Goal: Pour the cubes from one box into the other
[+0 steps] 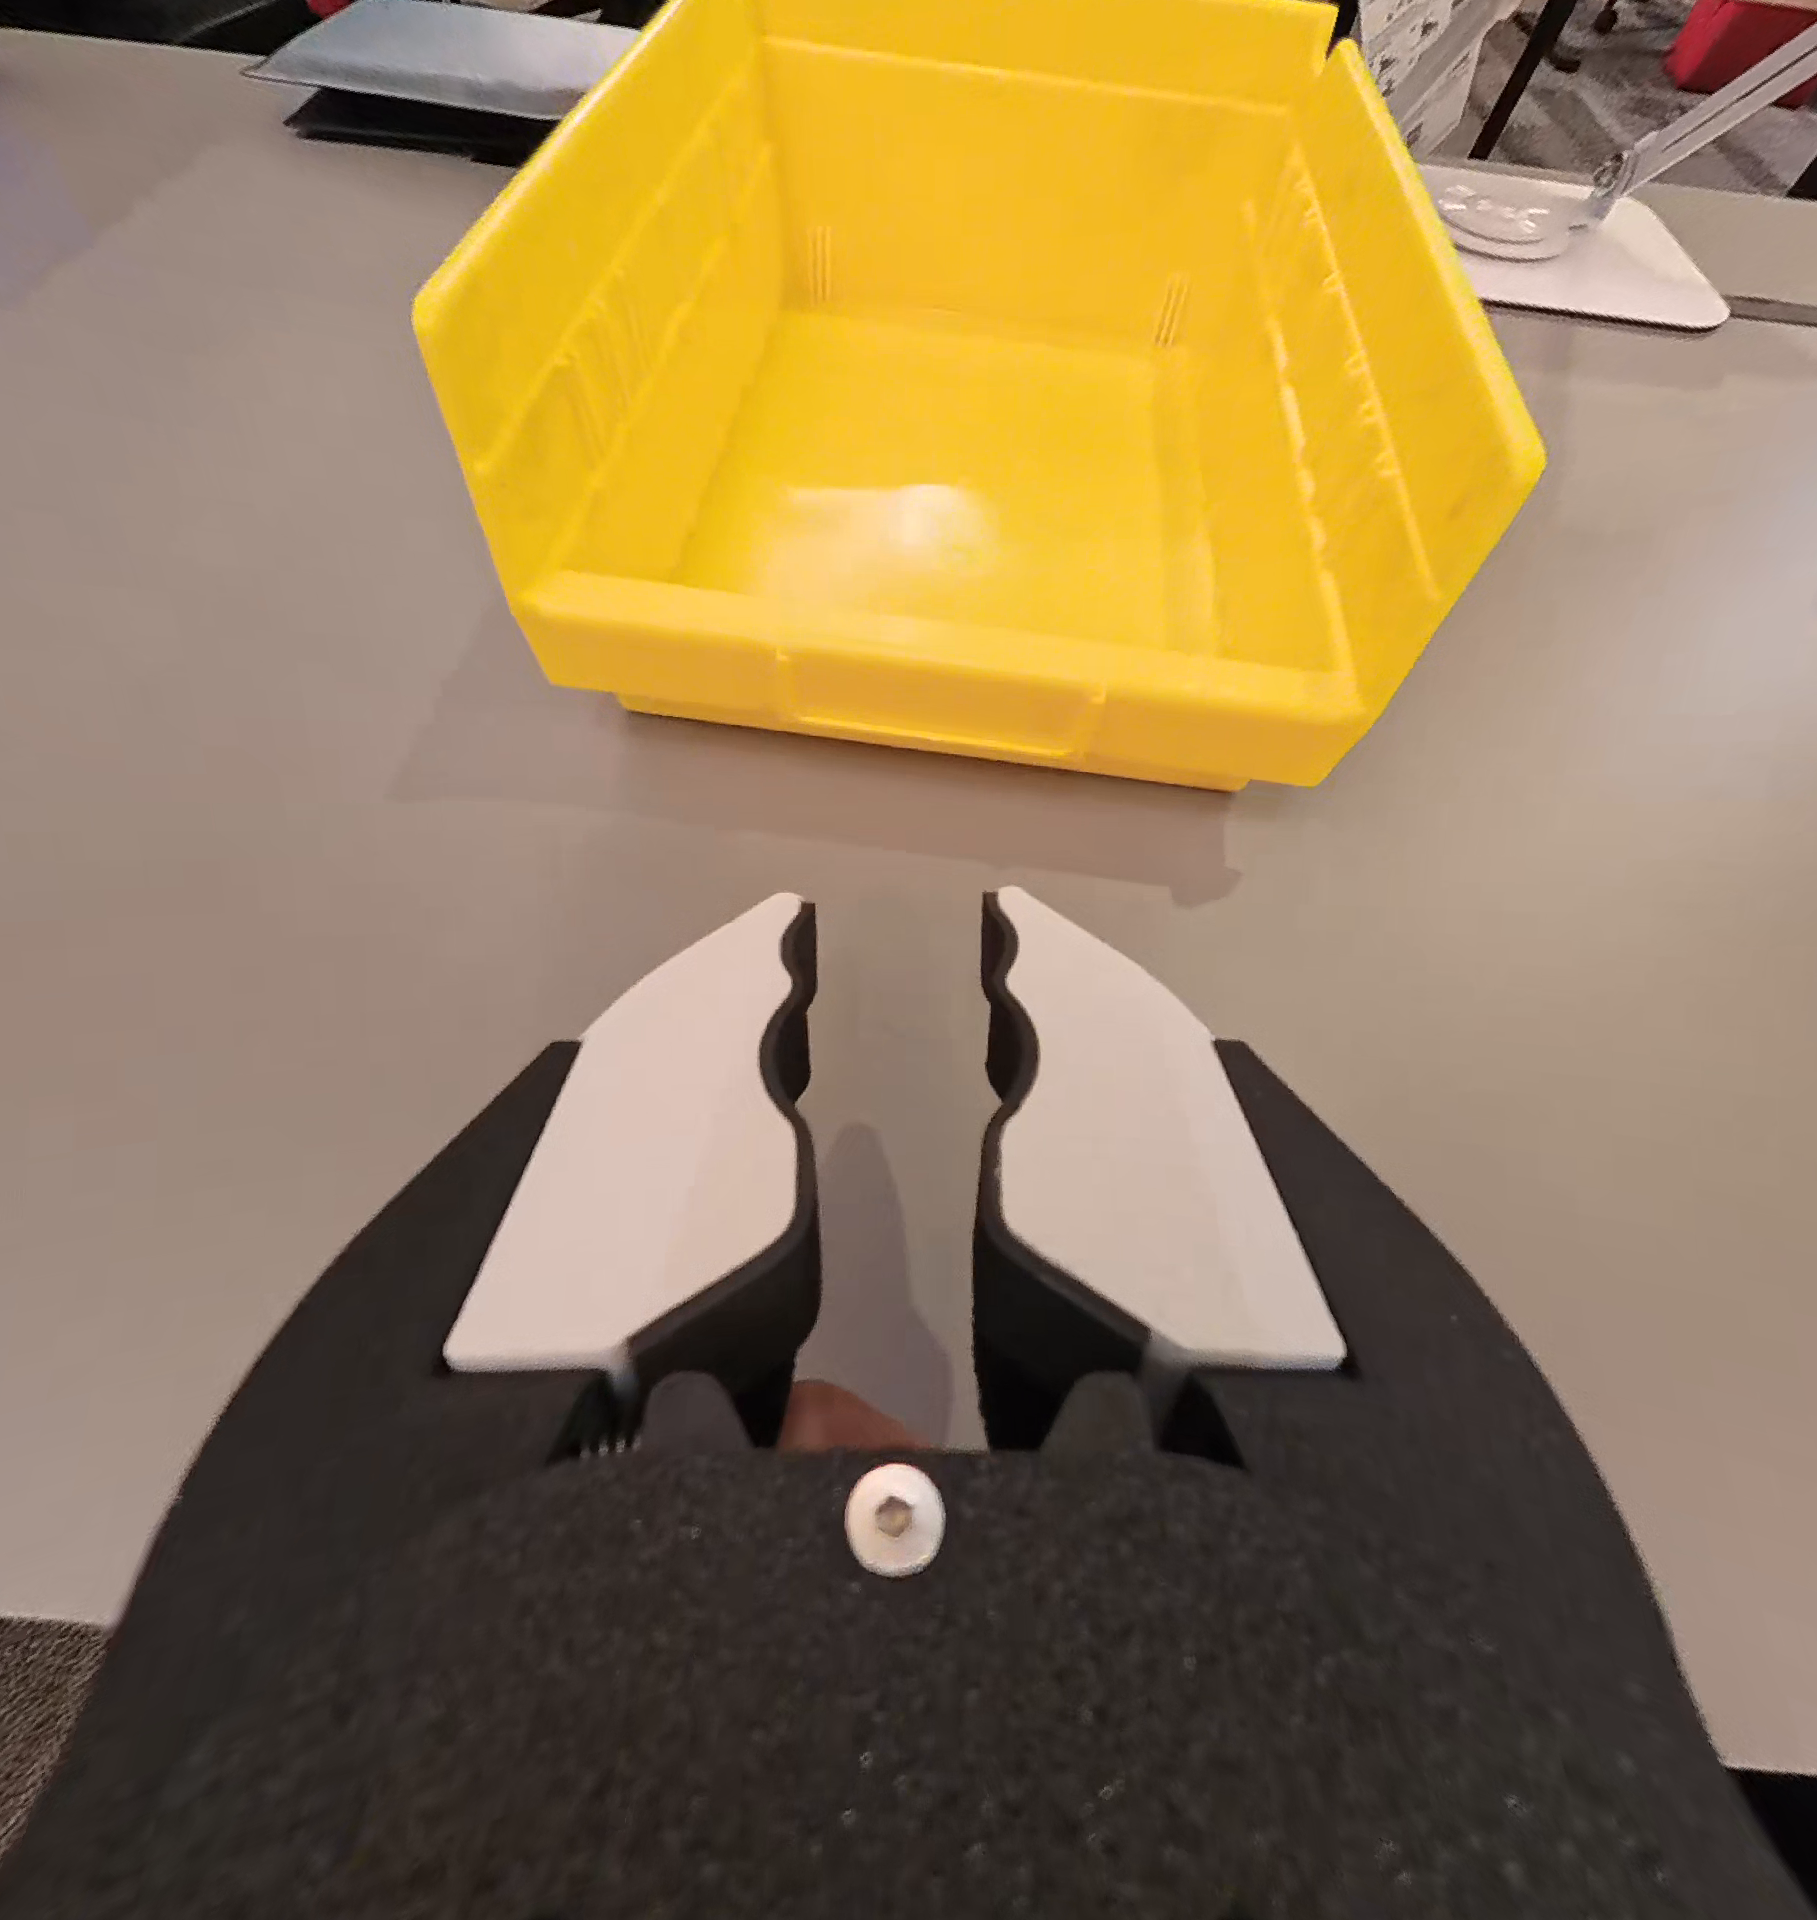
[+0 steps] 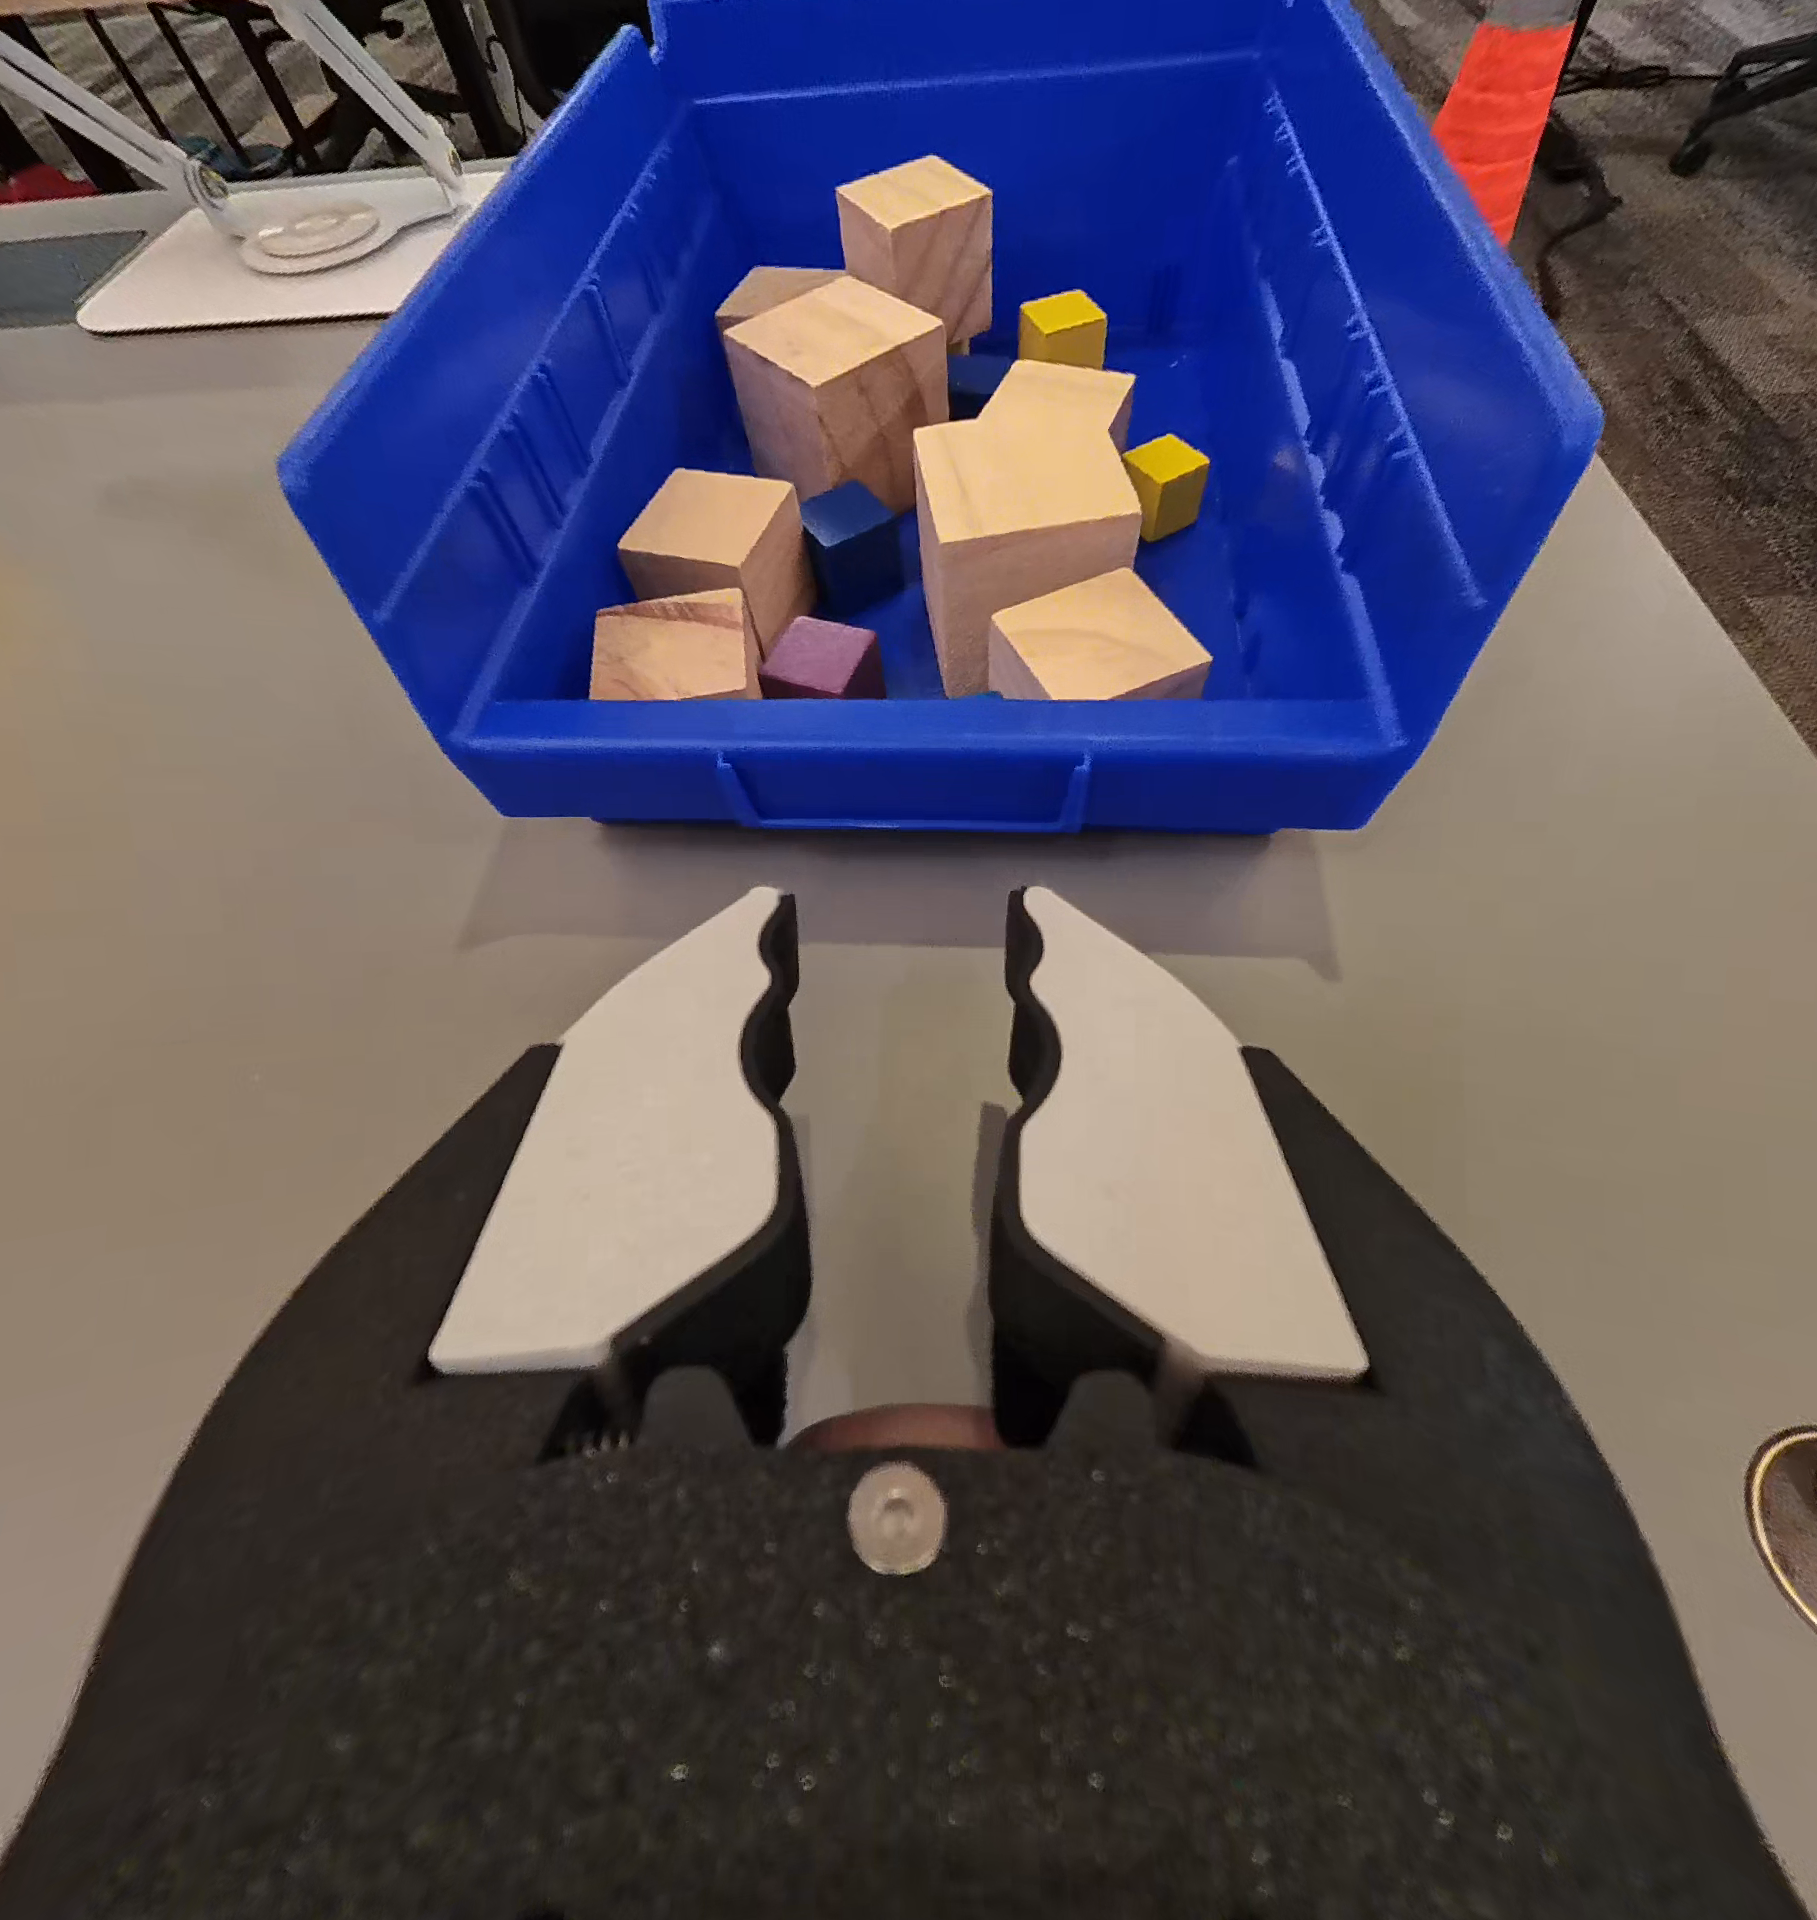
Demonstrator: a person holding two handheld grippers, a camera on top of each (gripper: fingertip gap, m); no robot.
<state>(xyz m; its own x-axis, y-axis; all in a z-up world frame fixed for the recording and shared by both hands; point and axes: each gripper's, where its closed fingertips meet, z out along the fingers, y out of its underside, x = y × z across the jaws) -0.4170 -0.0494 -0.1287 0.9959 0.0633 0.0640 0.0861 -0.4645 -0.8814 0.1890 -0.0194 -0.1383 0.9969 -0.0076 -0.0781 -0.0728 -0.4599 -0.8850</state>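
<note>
Left hand-held gripper [image 1: 899, 909], jaws apart and empty, faces the yellow box [image 1: 971, 665] in the upper frame on the bench [image 1: 177, 831]; right hand-held gripper [image 2: 902, 904], likewise open, faces the blue box [image 2: 904, 758], its low front toward it, holding perhaps fifteen cubes [image 2: 1018, 520]

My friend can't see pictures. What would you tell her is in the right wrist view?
A blue box sits on a grey table, holding a jumble of big plain wooden cubes and a few small yellow, blue and purple ones. In front of it, the right hand-held gripper is open and empty, pointing at the box's low front wall without touching it.
</note>
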